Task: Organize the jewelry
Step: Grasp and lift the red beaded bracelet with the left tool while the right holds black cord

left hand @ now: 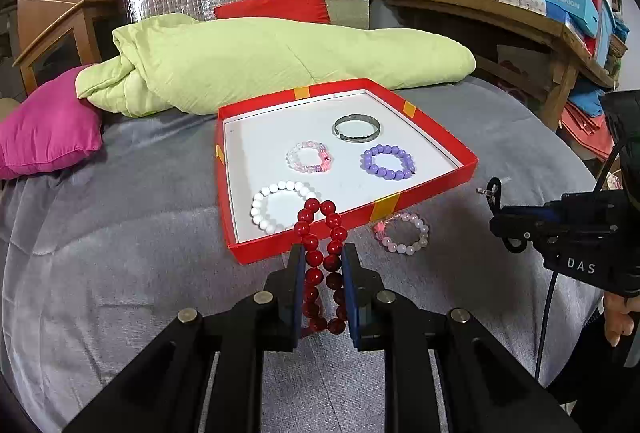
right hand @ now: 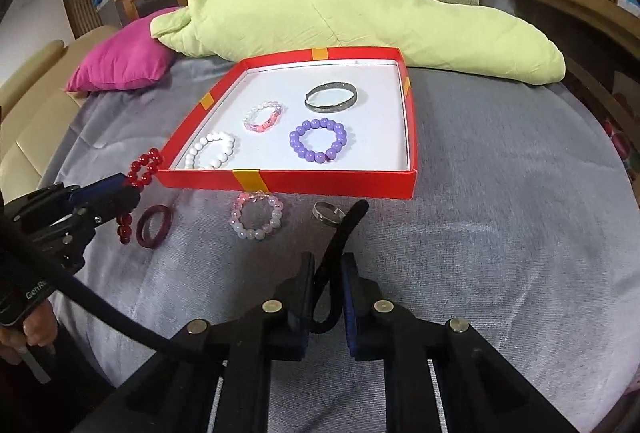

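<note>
Left gripper (left hand: 322,261) clamped on red bead bracelet (left hand: 320,233), light, floppy, slippery; right gripper (right hand: 328,273) pinching stiff black band (right hand: 340,233) mid-loop.

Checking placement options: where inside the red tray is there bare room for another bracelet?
Free: the red tray's right strip beside the purple bracelet and silver bangle, plus its far left corner. Crowded: the near left by the white bracelet and the middle around the pink bracelet.

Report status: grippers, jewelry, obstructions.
Left gripper shut on red bead bracelet. Right gripper shut on black looped band. Red cardboard tray ahead, nothing blocking.
</note>
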`<state>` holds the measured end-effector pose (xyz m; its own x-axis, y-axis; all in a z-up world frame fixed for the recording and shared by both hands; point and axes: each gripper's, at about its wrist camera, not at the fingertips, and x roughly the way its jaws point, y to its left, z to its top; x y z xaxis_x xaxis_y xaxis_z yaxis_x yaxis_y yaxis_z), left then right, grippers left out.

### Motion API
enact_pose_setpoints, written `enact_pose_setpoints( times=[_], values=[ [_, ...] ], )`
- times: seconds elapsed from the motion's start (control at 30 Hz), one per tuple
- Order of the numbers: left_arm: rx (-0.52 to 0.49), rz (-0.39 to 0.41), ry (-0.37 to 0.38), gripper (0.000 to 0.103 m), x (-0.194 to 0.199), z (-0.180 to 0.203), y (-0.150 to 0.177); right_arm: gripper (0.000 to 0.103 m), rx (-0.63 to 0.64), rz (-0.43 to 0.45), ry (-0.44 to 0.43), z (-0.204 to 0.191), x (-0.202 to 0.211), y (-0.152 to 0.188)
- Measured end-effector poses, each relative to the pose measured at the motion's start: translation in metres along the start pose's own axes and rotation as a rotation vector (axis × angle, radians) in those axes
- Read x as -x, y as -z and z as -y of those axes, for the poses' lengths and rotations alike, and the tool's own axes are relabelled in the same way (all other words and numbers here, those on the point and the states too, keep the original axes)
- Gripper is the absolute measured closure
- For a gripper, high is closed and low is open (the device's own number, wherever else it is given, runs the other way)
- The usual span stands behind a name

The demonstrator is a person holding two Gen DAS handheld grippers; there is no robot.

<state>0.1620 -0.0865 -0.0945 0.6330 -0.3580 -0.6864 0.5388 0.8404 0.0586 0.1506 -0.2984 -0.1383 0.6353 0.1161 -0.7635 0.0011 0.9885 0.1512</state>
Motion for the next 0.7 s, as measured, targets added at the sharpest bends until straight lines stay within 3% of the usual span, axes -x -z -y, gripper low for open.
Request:
enact_pose_setpoints(
  times=[0.43,0.7],
  values=[
    [0.003,-0.042,0.003,0.084,-0.009,0.003,0.002,0.089,-0.033,-0.056,0.036,0.010,-0.008,0.006],
    [0.050,-0.173,0.151,0.084,-0.031,0.016,0.015,0.089,-0.067,-0.111,0.070,0.023,-0.017,0.012]
  ],
)
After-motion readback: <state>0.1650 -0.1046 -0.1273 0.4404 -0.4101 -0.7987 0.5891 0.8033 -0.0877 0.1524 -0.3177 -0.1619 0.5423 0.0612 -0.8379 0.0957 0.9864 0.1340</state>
